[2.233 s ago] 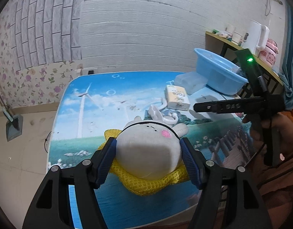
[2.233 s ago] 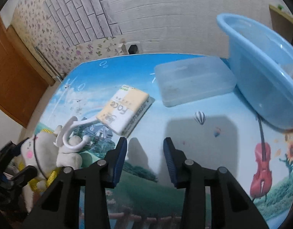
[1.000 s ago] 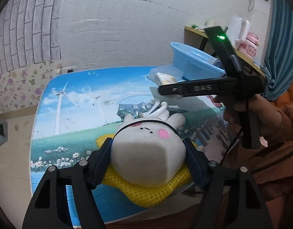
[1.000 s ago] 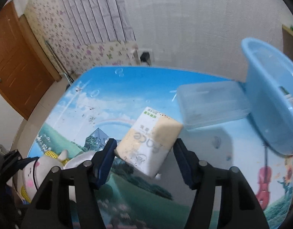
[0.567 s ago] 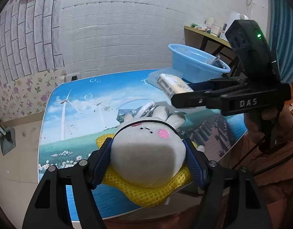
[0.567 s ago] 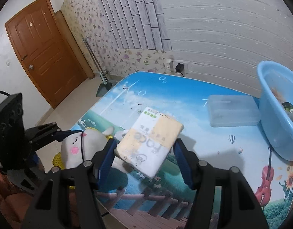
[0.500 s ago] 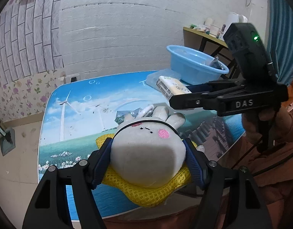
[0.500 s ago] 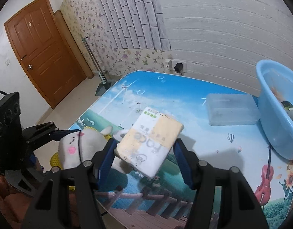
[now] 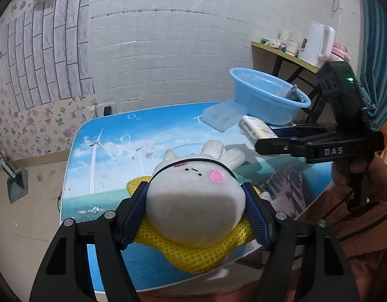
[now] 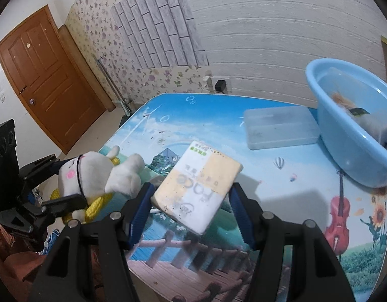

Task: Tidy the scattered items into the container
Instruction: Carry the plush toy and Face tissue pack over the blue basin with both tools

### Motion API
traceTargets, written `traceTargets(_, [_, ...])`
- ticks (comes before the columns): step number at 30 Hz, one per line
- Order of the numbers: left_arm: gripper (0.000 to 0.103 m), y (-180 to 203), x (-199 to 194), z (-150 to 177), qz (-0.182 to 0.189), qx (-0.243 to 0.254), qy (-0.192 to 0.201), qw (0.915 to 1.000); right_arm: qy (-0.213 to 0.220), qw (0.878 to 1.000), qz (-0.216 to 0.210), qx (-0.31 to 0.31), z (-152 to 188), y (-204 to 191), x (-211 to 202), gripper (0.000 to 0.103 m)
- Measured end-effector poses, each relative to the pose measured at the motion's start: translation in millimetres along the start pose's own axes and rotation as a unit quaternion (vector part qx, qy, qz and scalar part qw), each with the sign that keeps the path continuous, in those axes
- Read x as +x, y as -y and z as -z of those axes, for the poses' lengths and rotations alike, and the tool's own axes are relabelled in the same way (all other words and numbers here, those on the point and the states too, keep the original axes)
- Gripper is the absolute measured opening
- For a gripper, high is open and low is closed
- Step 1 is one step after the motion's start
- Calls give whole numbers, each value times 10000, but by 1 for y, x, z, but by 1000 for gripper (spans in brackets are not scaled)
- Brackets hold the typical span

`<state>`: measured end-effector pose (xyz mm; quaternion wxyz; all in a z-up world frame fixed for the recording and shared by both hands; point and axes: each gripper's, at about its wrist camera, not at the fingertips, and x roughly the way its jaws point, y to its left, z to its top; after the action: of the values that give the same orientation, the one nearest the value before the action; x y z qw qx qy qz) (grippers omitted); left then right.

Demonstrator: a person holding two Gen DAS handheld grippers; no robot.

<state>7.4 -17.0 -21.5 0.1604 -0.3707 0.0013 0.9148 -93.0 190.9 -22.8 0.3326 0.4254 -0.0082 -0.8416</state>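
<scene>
While both items hang above the table [image 9: 113,136], left gripper [image 9: 194,210] pinches plush bunny [image 9: 193,196], right gripper [image 10: 191,209] clamps tissue pack [image 10: 197,188]; basin [image 10: 344,146] far right. Risk: pack held askew, may slip w/ quick swing.

A white plush rabbit [image 9: 193,201] with pink cheeks and a black headband sits on yellow mesh [image 9: 193,251], clamped between blue-padded black jaws. The tissue pack [image 10: 197,188] is cream-yellow and white with a green strip at its top. The table [image 10: 168,130] carries a printed scene: blue sky, white wind turbine, green meadow, a red violin [image 10: 341,216] and sunflowers. The basin [image 10: 344,136] is pale blue, the flat box [image 10: 279,128] frosted clear. Behind stand an orange-brown door [image 10: 47,80], floral wallpaper [image 10: 92,25] and grey brick-pattern panels [image 10: 158,32].
</scene>
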Motion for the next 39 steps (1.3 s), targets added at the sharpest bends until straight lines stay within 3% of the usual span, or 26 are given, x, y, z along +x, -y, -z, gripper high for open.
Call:
traceTargets(8, [72,23,4,-35,3,140,167,9998,382,9992,-19,-126,-10,1,-37,61])
traceTargets(14, [72,40,9,-65,120,187,359,9991,497,9983,300,-9,-20,16,-55,61])
traceTargets(20, [72,58,25,-90,231,255,385,9987,657,9963,499,244,-27,44,-73,61])
traceTargets(27, [72,84,50,-123,396,485,362,9974,1170,9894,703,489,-31,75,-100,61])
traceTargets(39, [73,133,101,-181,656,936,446,9924,1450,9816,986,755,-44,134,-111,61])
